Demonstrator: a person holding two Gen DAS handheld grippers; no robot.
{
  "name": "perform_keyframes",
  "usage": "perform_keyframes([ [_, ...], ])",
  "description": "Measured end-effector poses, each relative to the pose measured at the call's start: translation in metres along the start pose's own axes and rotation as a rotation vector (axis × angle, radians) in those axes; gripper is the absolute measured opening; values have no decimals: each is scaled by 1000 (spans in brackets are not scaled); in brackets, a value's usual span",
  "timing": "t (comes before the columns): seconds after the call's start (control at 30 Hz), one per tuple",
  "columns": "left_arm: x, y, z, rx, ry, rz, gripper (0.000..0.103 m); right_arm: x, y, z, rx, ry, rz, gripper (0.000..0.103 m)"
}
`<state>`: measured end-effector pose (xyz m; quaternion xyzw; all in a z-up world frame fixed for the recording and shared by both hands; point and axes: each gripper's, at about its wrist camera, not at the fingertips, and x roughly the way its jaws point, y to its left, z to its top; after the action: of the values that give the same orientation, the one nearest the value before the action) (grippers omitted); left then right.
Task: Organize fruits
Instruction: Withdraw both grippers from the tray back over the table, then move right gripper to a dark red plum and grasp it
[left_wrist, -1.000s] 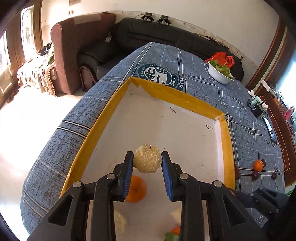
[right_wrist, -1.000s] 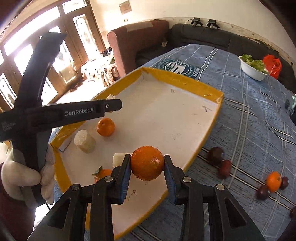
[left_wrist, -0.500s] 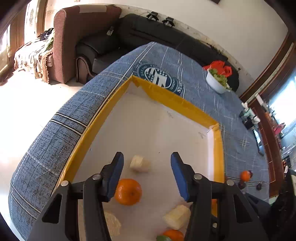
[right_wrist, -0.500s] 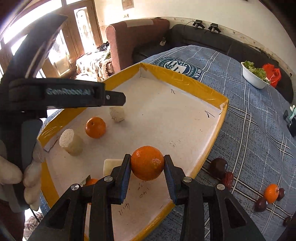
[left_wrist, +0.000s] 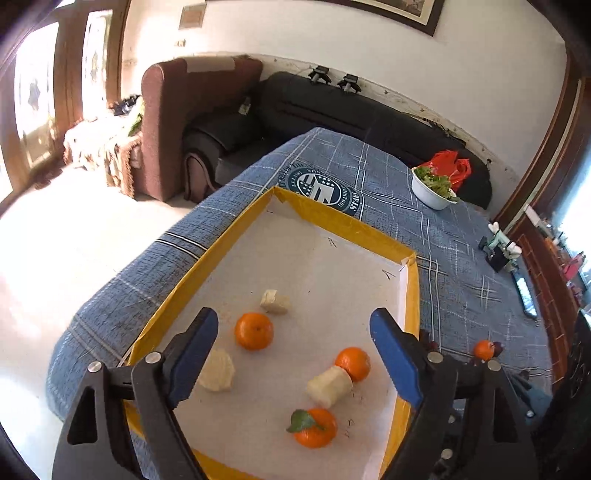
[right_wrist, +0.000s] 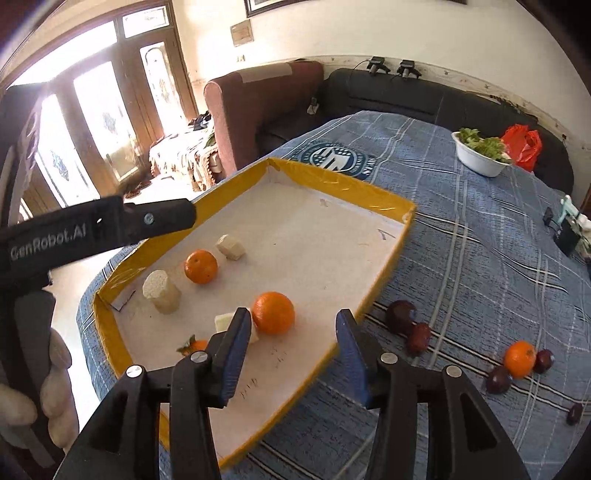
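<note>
A yellow-rimmed white tray (left_wrist: 343, 221) (right_wrist: 332, 177) lies on the blue cloth. In it lie three oranges (left_wrist: 254, 331) (left_wrist: 352, 363) (left_wrist: 314, 428) and three pale peeled chunks (left_wrist: 275, 301) (left_wrist: 218, 371) (left_wrist: 328, 386). My left gripper (left_wrist: 293, 354) is open and empty above the tray. My right gripper (right_wrist: 291, 350) is open over the tray's near edge, just behind an orange (right_wrist: 273, 313) that rests on the tray. Outside the tray lie one more orange (right_wrist: 519, 359) and several dark red fruits (right_wrist: 400, 315).
A white bowl of greens (right_wrist: 480, 157) and a red bag (right_wrist: 522, 142) sit at the table's far end. Small dark items (right_wrist: 565, 232) are at the right edge. A sofa (left_wrist: 332, 107) and armchair (left_wrist: 177, 122) stand beyond the table.
My left gripper opened and dropped the peeled chunk into the tray, then pulled back and up. My right gripper opened and released its orange onto the tray.
</note>
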<state>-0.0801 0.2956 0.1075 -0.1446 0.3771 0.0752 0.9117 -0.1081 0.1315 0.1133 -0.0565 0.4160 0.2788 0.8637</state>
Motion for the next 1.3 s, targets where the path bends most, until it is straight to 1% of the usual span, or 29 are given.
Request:
perform_keyframes([
  [0.1,-19,-17,-13,33,-52,33,85,-13,-15,-12,34,-11,-17,54],
  [0.2,-32,-35,-23,59,-84,50,86,-25,-31,-25,87,-18,-24,54],
  [0.53,-42,-97,-45,212,-66,36,86,-61,-88,-65,226,-53,-65,55],
  [0.63,-44,-109,-50,240,-63,30,86,-68,-103,-74,264,-60,-75,56],
  [1.07,-38,-126,-59,275,-34,22,86,-90,-152,-98,376,-87,-112,58],
  [1.17,-35,-126,-61,287,-22,7,86,-99,-171,-105,413,-97,-137,58],
  [1.3,-32,-124,-63,282,-6,-27,86,-129,-215,-118,492,-146,-224,58],
])
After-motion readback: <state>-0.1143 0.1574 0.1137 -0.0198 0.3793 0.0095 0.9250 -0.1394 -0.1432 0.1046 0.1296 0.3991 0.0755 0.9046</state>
